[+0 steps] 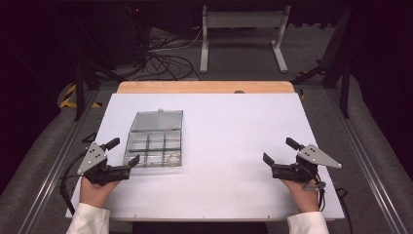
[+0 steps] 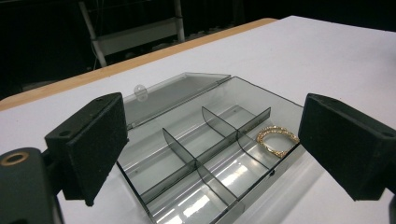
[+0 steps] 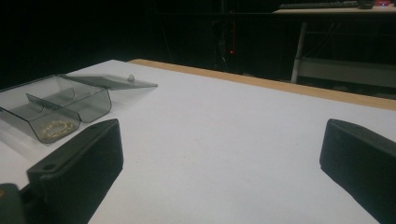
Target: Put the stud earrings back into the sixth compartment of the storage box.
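Left gripper (image 1: 122, 151) wide open, empty, at frame left beside clear box (image 1: 154, 145); right gripper (image 1: 279, 151) likewise. Approach gold bracelet (image 2: 277, 140) steeply, clearing dividers.

Box on the left half of the worktop, tongs at the near corners

The compartment box (image 1: 155, 147) sits on the worktop (image 1: 229, 126), left of centre, with its lid (image 1: 158, 120) folded back flat behind it. A bracelet (image 1: 173, 156) lies in the box's near-right compartment. The left tongs (image 1: 123, 151) are just beside the box's near-left corner, and the right tongs (image 1: 279, 151) are well apart from it, over at the right side near the front edge.
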Available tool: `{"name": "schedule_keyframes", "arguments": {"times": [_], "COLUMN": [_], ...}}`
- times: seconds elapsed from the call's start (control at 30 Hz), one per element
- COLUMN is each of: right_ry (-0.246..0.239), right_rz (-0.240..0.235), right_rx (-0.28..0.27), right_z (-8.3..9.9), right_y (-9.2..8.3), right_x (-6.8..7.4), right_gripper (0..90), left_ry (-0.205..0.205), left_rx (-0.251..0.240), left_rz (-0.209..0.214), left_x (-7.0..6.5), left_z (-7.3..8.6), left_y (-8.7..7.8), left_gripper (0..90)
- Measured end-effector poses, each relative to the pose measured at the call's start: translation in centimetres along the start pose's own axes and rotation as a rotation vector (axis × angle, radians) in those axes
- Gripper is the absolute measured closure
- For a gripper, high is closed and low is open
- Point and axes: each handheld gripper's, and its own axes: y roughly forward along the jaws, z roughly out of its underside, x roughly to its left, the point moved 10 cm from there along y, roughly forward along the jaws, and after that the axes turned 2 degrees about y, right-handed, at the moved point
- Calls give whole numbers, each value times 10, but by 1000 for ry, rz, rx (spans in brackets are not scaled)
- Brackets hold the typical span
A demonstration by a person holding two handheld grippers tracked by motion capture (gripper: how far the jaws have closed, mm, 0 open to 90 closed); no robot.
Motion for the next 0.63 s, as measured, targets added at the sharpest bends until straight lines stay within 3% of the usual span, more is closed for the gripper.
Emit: {"name": "schedule_keyframes", "arguments": {"times": [0.5, 0.63], "right_ry": [7, 25], "right_rz": [18, 35], "right_rx": [1, 27], "right_z": [1, 6], "right_y": [-4, -3], "right_x": [-6, -10], "right_gripper": [0, 0], "left_ry": [-8, -11], "left_rx": [2, 11], "left_rz": [-11, -5], "left_x": [4, 4], "left_z": [3, 5], "left_y": [-1, -1], "left_gripper": [87, 87]}}
